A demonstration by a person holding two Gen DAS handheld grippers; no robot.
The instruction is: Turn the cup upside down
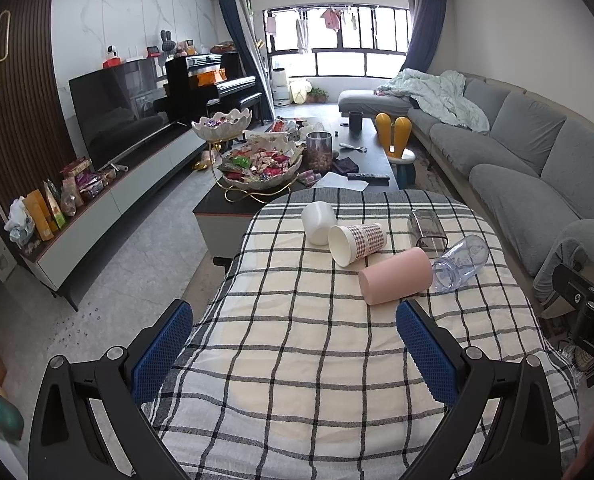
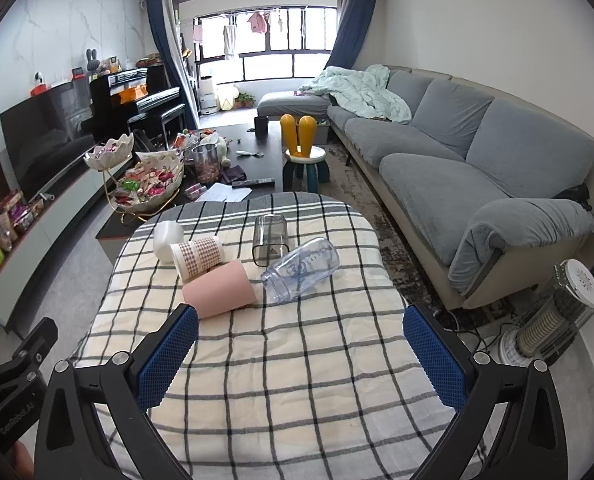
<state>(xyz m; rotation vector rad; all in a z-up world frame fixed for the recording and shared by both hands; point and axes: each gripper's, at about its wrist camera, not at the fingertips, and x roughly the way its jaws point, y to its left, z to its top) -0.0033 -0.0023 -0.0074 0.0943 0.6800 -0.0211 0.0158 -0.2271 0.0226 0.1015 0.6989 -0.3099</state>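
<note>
Several cups lie on their sides on a checked tablecloth (image 1: 297,360): a pink cup (image 1: 395,277) (image 2: 219,289), a checked paper cup (image 1: 357,243) (image 2: 197,257), a white cup (image 1: 318,222) (image 2: 167,239), a clear smoky glass (image 1: 426,230) (image 2: 270,239) and a clear plastic bottle (image 1: 461,263) (image 2: 302,269). My left gripper (image 1: 295,328) is open and empty, short of the pink cup. My right gripper (image 2: 301,334) is open and empty, just short of the pink cup and bottle.
A dark coffee table (image 1: 369,162) with snack bowls (image 1: 261,166) stands beyond the cloth. A grey sofa (image 2: 477,168) runs along the right. A TV (image 1: 117,108) and cabinet are on the left. A heater (image 2: 553,316) stands at the right on the floor.
</note>
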